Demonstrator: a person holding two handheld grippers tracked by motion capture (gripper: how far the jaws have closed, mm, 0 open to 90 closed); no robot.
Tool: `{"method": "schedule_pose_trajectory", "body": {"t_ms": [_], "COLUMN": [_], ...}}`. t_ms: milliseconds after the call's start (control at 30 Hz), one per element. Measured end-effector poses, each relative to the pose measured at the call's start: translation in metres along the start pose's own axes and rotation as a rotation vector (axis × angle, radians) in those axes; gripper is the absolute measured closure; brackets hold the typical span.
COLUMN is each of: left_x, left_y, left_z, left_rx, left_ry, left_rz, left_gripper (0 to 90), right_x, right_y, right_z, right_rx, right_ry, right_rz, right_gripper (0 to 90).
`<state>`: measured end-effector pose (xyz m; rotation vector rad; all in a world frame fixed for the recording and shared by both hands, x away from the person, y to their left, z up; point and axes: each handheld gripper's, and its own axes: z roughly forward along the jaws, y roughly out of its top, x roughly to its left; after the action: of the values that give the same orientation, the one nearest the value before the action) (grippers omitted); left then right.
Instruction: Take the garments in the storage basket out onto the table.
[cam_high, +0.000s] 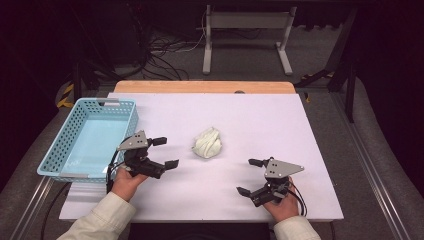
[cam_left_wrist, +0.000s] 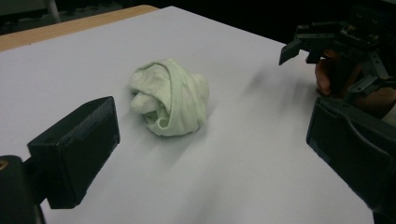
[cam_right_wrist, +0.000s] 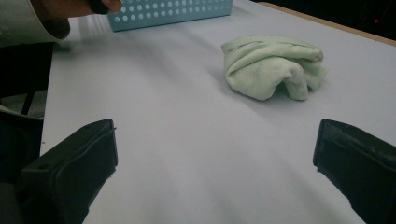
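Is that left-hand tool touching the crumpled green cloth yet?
Apart. In the high view, bare white table separates the left tool from the pale green cloth; the left gripper view shows the cloth lying beyond its open jaws.

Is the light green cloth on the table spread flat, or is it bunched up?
Bunched up. The light green cloth sits as a rounded, crumpled lump on the white table, with folds wrapped over each other, as the left gripper view shows.

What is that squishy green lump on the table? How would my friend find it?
Start at the white table with the blue holey basket at its left edge. Near the table's middle, between the left gripper and the right gripper, lies a crumpled pale green cloth. It is the one soft, bunched-up thing there, touching neither gripper.
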<state>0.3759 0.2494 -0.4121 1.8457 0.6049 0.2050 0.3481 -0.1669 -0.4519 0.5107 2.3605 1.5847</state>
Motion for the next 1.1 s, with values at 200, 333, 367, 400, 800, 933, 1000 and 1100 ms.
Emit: {"method": "schedule_pose_trajectory", "body": {"t_ms": [200, 333, 367, 400, 800, 933, 1000, 1100], "left_x": [0.002, 0.004, 0.004, 0.004, -0.003, -0.007, -0.007, -0.004], "left_y": [-0.013, -0.022, -0.027, -0.030, -0.053, -0.060, -0.060, -0.060], "left_z": [-0.007, -0.011, -0.012, -0.013, -0.023, -0.019, -0.017, -0.018], "left_rx": [0.000, 0.008, 0.011, 0.014, 0.042, 0.055, 0.053, 0.044], "left_ry": [0.010, 0.016, 0.025, 0.021, 0.036, 0.036, 0.043, 0.042], "left_rz": [-0.019, -0.024, -0.027, -0.034, 0.024, 0.027, 0.029, 0.012], "left_gripper": [3.7, 3.7, 3.7, 3.7, 3.2, 2.6, 2.4, 2.2], "right_x": [0.000, 0.000, 0.000, 0.000, 0.000, 0.000, 0.000, 0.000], "right_y": [0.000, 0.000, 0.000, 0.000, 0.000, 0.000, 0.000, 0.000], "right_z": [0.000, 0.000, 0.000, 0.001, 0.001, 0.001, 0.001, 0.002], "right_rx": [0.002, 0.003, 0.003, 0.004, 0.008, 0.009, 0.009, 0.010], "right_ry": [-0.001, 0.000, 0.000, 0.000, 0.000, 0.005, 0.006, 0.008], "right_rz": [-0.001, 0.000, 0.000, -0.001, 0.001, 0.001, 0.000, -0.001], "right_gripper": [0.3, 0.3, 0.3, 0.3, 0.3, 0.3, 0.3, 0.3]}}
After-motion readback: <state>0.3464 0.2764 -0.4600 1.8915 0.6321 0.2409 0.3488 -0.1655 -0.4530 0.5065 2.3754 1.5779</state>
